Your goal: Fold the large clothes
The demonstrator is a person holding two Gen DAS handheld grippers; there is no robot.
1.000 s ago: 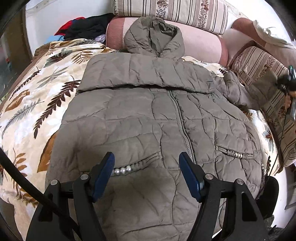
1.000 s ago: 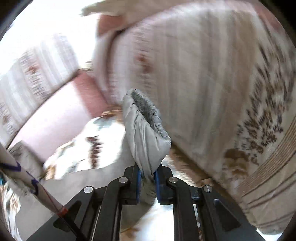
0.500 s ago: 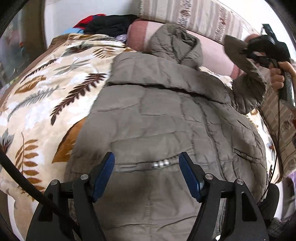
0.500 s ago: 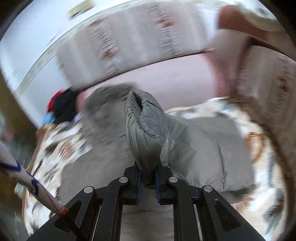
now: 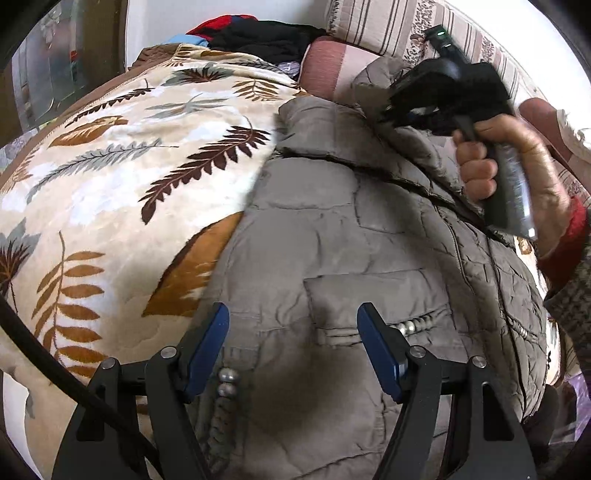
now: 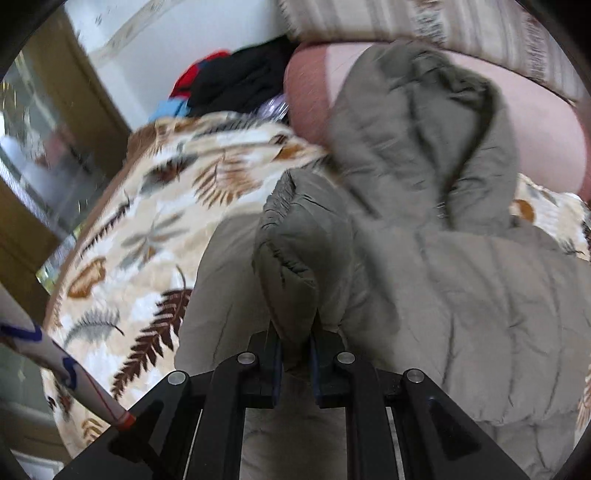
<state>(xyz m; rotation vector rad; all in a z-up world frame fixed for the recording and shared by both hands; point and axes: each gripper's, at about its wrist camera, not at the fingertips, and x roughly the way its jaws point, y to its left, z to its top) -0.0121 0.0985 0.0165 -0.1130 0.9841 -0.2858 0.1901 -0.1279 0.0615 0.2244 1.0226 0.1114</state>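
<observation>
I'm looking at a sofa seat covered by a cream leaf-print blanket (image 5: 122,177); the grey-green quilted hooded jacket (image 5: 332,258) lies spread on it, hood (image 6: 417,122) against the pink bolster (image 5: 325,66), clothes pile (image 5: 258,35) behind.

Black hand-held gripper (image 5: 291,341) with blue pads, silver screws; red cuff (image 5: 565,240) under speckled sleeve (image 5: 574,306).
</observation>
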